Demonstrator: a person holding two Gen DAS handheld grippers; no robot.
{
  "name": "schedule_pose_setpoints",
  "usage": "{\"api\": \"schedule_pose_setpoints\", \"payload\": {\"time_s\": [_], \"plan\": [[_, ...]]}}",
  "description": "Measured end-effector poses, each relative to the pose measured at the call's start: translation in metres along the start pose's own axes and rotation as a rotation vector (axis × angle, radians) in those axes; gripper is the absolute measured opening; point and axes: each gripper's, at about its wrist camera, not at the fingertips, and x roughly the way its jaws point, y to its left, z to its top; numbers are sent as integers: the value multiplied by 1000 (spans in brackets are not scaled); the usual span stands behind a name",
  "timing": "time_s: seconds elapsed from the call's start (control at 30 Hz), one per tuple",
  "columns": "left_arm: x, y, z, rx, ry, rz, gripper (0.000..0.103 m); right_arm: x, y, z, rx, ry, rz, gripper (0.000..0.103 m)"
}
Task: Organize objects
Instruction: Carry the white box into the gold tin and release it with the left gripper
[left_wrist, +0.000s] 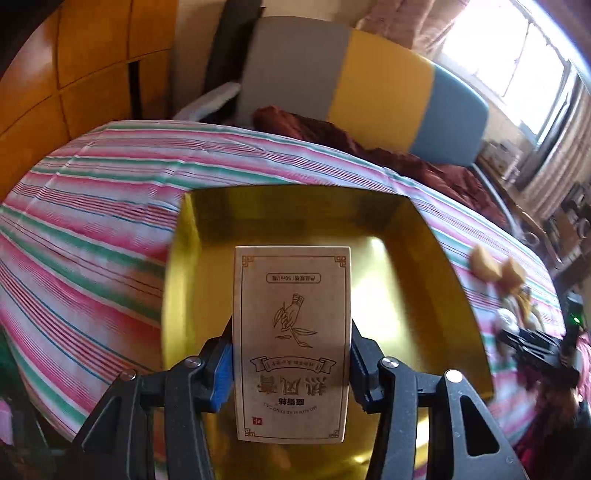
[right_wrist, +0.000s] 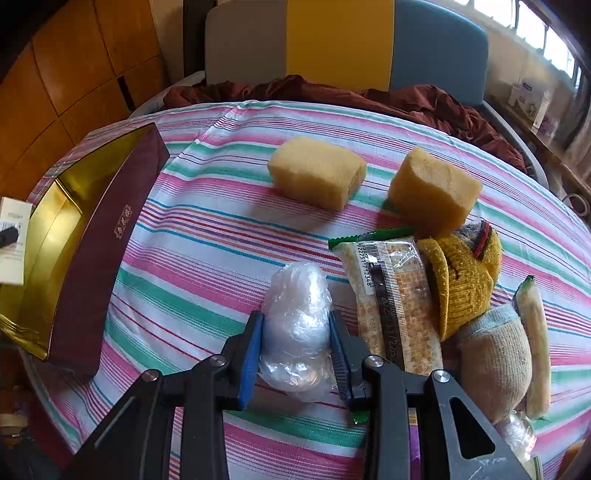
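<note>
My left gripper (left_wrist: 291, 354) is shut on a tall beige carton (left_wrist: 292, 314) with printed characters and a hand drawing, held above the gold inside of an open box (left_wrist: 424, 295). In the right wrist view the same box (right_wrist: 96, 266) shows its maroon side at the left, and the carton (right_wrist: 13, 240) peeks in at the left edge. My right gripper (right_wrist: 297, 332) is shut on a crumpled clear plastic bag bundle (right_wrist: 299, 306) resting on the striped cloth (right_wrist: 207, 236).
Two yellow sponges (right_wrist: 317, 171) (right_wrist: 434, 190) lie beyond the bundle. To its right are a cracker packet (right_wrist: 391, 295), a mustard knitted piece (right_wrist: 465, 280), a beige sock (right_wrist: 495, 354) and another snack pack (right_wrist: 535, 343). A brown blanket (right_wrist: 406, 96) and a headboard (right_wrist: 340, 40) are behind.
</note>
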Motion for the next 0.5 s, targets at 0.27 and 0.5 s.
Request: {"api": "schedule_pose_setpoints", "payload": {"time_s": [0.27,0.5], "plan": [[34,15,32,0,17,91,51,5,0,-3,-15,19,-34,36],[70,19,53,-16,60,195,51,6,0,-3,-18,17,-36,36]]}}
